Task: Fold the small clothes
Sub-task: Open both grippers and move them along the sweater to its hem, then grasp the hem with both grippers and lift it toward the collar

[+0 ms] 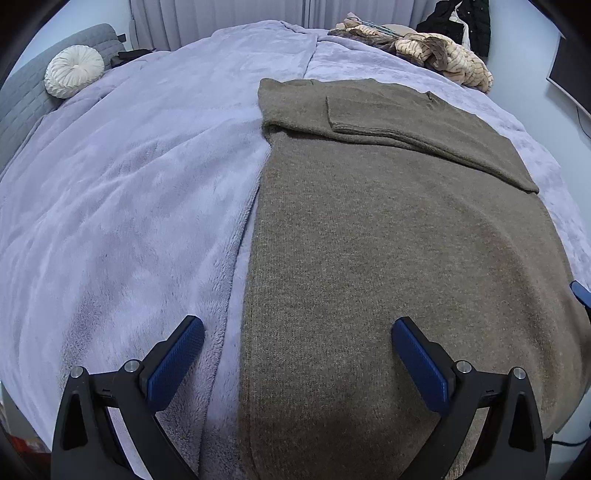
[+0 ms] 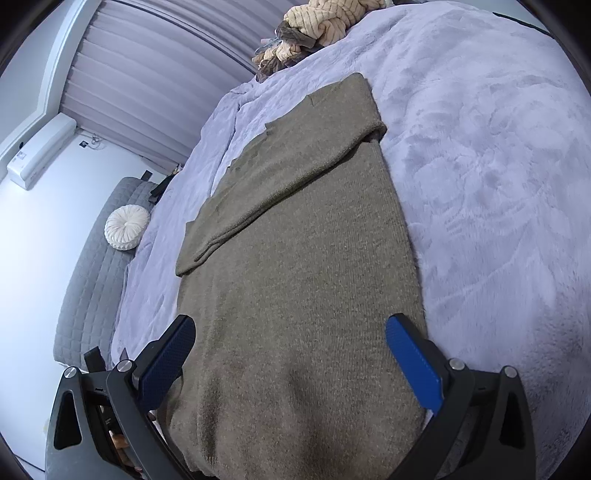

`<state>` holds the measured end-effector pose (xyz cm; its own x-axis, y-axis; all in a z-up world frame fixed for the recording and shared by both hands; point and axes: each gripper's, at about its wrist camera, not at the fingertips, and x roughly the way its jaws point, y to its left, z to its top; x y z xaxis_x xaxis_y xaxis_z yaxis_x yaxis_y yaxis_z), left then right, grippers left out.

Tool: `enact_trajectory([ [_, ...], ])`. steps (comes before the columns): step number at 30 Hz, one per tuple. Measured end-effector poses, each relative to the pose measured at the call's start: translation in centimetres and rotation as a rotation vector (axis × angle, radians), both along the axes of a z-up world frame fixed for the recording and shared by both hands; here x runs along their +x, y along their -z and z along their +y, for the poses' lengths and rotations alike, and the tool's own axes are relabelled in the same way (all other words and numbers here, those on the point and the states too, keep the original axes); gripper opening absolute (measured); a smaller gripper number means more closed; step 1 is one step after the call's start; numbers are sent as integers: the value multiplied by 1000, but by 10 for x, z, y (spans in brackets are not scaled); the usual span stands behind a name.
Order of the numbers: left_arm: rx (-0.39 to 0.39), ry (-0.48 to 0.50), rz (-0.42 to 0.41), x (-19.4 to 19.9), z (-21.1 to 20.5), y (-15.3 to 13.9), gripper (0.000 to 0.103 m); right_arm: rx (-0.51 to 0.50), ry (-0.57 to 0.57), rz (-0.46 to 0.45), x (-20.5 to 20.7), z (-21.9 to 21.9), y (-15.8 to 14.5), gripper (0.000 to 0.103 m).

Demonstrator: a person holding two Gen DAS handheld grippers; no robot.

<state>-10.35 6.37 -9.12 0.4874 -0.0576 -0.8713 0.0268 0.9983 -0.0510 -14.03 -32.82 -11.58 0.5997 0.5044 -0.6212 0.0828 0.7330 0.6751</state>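
**Brown sweater flat on bed, both grippers spread over near hem**

Spread across lavender fleece blanket (image 1: 122, 192), filling centre and right of left wrist frame: brown knit sweater (image 1: 369, 258), lying flat. Sleeves folded across upper body, one cuff edge visible in upper centre. Long side edges straight, knit surface smooth, slight shadow near lower edge.

Left gripper (image 1: 297, 354): jaws wide apart, gripping nothing. Left fingertip over blanket just beside sweater's edge, right fingertip over the knit.

Right gripper (image 2: 290, 352): jaws wide apart, gripping nothing. Sweater's near end between the two fingers, spanning almost the full gap. Contact with fabric: cannot tell in either view.

Seen only in right wrist view: white wall unit (image 2: 40, 151), upper left. Seen only in left wrist view: dark garments hanging (image 1: 458, 22), upper right. Common to both: striped beige clothes pile (image 1: 443, 55) at far edge, round white cushion (image 1: 74, 71) on grey quilted headboard (image 1: 22, 99).
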Motion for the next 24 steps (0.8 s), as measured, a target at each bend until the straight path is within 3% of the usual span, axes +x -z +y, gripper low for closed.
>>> enact_trajectory([
  [4, -66, 26, -31, -9, 6, -8, 102, 27, -2, -13, -9, -4, -5, 103],
  [7, -158, 71, -44, -21, 16, -15, 102, 41, -19, -21, -20, -7, -10, 103],
  [14, -325, 159, 16, -53, 39, -9, 102, 30, -66, -17, -58, -20, -12, 103],
  [20, -439, 228, 76, -70, 36, -12, 102, 35, -129, 23, -83, -13, -7, 103],
  [24, -410, 272, 117, -80, 27, -9, 102, 17, -177, 53, -96, -3, -3, 103],
])
